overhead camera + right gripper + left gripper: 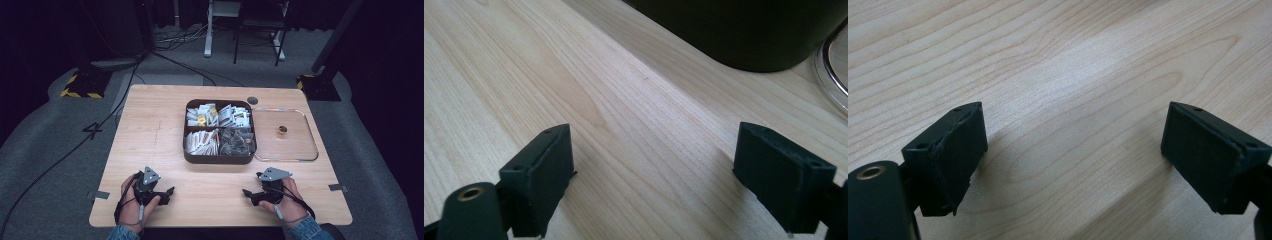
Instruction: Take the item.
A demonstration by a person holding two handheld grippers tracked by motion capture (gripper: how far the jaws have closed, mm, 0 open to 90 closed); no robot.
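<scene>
In the high view, a light wooden table (150, 150) is being looked down on from the person's side. A dark brown box (219, 159) divided into four compartments is sitting near the table's middle, toward the far edge. White and yellow packets (202, 115) are being held in the far left compartment, mixed white packets (234, 116) in the far right one, white sachets (201, 141) in the near left one, and grey, clear-wrapped packets (237, 141) in the near right one. A clear lid (295, 150) with a small brown knob (282, 130) is lying flat on the table, touching the box's right side. The left gripper (170, 192) is being held in the left hand (136, 207) near the table's front edge, pointing to the right, with its jaws parted and nothing between them. The right gripper (247, 194) is being held in the right hand (287, 204), pointing to the left, likewise spread and empty. The two grippers are being kept well apart from each other and from the box. Denim sleeves (122, 233) are showing at the bottom edge. Cables (65, 155) are running across the grey floor beyond the table.

In the left gripper view, the two black jaws are being held wide apart just above bare wood grain, with nothing gripped.

In the right gripper view, the jaws are standing equally far apart over the table top, with nothing between them. The dark curved wall of the box (744, 30) is being seen ahead, and the clear lid's rim (831, 75) is appearing at the right edge.
</scene>
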